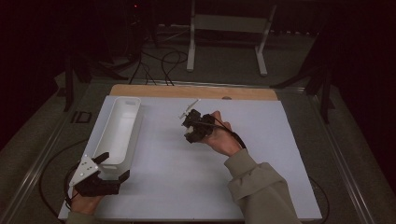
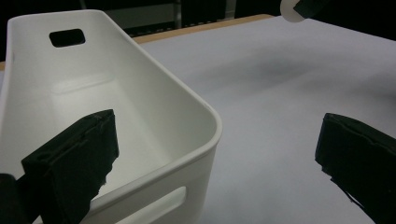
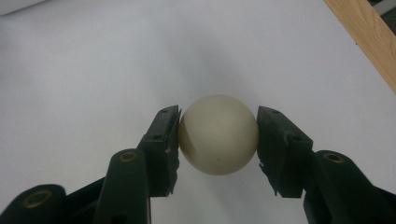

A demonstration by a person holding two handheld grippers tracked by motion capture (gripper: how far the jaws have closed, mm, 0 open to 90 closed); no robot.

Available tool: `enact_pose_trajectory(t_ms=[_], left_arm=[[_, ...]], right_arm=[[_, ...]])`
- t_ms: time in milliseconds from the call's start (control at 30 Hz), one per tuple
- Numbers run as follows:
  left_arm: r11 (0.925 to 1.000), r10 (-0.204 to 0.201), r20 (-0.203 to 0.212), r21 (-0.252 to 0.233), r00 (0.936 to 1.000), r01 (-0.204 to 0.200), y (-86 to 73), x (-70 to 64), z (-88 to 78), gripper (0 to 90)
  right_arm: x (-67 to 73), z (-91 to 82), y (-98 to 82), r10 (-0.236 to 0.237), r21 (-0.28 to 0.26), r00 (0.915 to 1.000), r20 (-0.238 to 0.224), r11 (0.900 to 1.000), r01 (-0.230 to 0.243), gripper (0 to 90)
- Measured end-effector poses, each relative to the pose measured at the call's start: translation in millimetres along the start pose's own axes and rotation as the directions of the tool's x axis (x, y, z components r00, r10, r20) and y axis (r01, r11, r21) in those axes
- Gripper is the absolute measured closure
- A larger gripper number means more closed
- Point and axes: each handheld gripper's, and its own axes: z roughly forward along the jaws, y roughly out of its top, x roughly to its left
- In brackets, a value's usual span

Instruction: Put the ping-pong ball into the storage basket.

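My right gripper (image 3: 218,133) is shut on a cream ball (image 3: 218,144), both pads pressing its sides just above the white board (image 3: 93,70). In the high view that right gripper (image 1: 192,127) sits at mid-board, held by a hand in an olive sleeve. From the left gripper view the ball (image 2: 290,11) peeks in at the top right. A long white bin (image 1: 122,122) with handle slots lies along the board's left side. My left gripper (image 1: 113,167) stands open at the bin's near end, one jaw over the bin (image 2: 201,109) and the other outside it, nothing gripped.
The white board (image 1: 187,182) covers most of the table, with a wooden strip (image 1: 196,91) along its far edge. Beyond it on the floor stand a white frame (image 1: 226,23) and loose cables (image 1: 163,60). Dark stands flank the table.
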Motion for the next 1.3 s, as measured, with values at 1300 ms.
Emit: enact_pose_trajectory(t_ms=[1300], left_arm=[[1.0000, -0.001, 0.000, -0.001, 1.0000, 0.001, 0.0, 0.0, 0.0, 0.1]], right_arm=[[10.6, -5.4, 20.2, -0.039, -0.020, 0.9992, -0.011, 0.999, 0.039, 50.0]])
